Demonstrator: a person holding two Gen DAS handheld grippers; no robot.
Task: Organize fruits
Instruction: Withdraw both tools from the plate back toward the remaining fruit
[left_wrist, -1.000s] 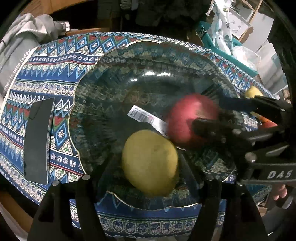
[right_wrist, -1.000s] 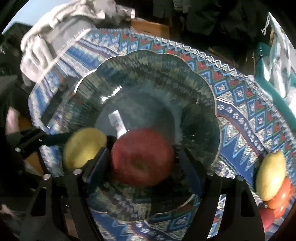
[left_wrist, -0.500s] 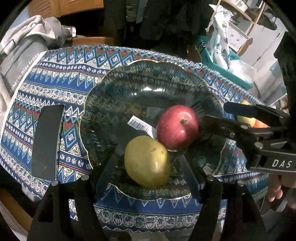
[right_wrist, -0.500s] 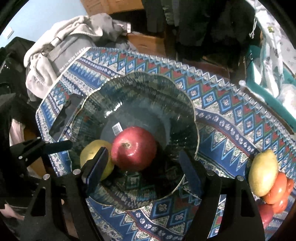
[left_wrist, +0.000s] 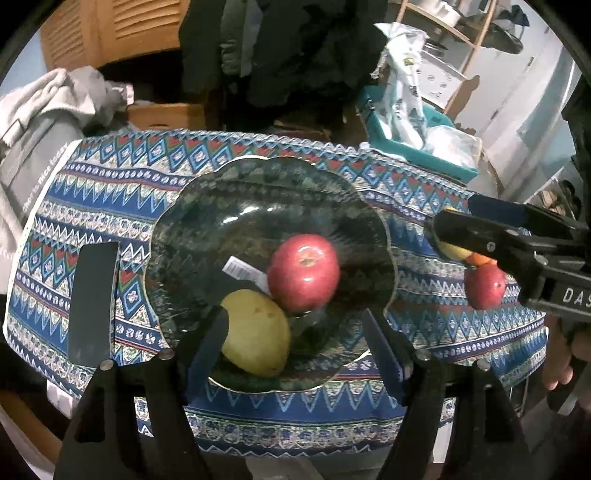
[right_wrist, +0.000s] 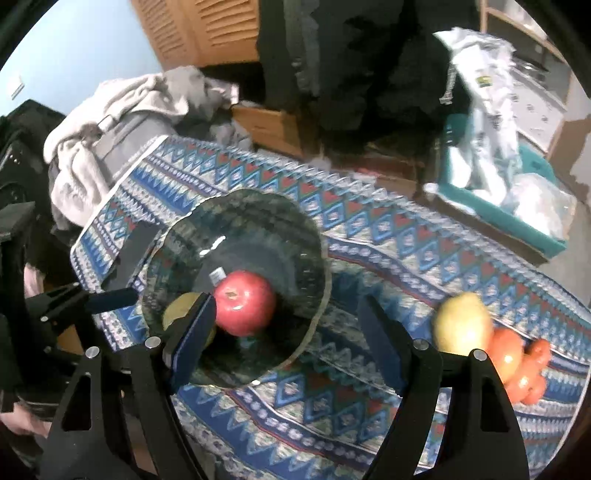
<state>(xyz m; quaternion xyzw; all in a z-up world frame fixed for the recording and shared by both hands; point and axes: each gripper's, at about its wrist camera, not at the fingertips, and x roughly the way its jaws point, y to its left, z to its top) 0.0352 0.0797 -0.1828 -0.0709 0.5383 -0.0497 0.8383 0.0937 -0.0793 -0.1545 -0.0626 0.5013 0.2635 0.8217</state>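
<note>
Two fruits, a red apple (left_wrist: 303, 272) and a yellow pear (left_wrist: 256, 332), lay in the glass bowl (left_wrist: 258, 192); both tools, left tool (left_wrist: 295, 343) just widened and right tool (right_wrist: 286, 332), stood released and empty. The remaining fruits near the table's right edge (right_wrist: 480, 332) could roll off if nudged.

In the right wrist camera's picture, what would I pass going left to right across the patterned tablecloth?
Glass bowl holding a yellow pear and then a red apple → bare tablecloth → second yellow pear → cluster of orange-red fruits at the right edge.

A patterned cloth (left_wrist: 110, 192) is covering the desk. A black slab (left_wrist: 92, 302) is lying on it. Grey clothes (right_wrist: 122, 110) are piling up beyond.
</note>
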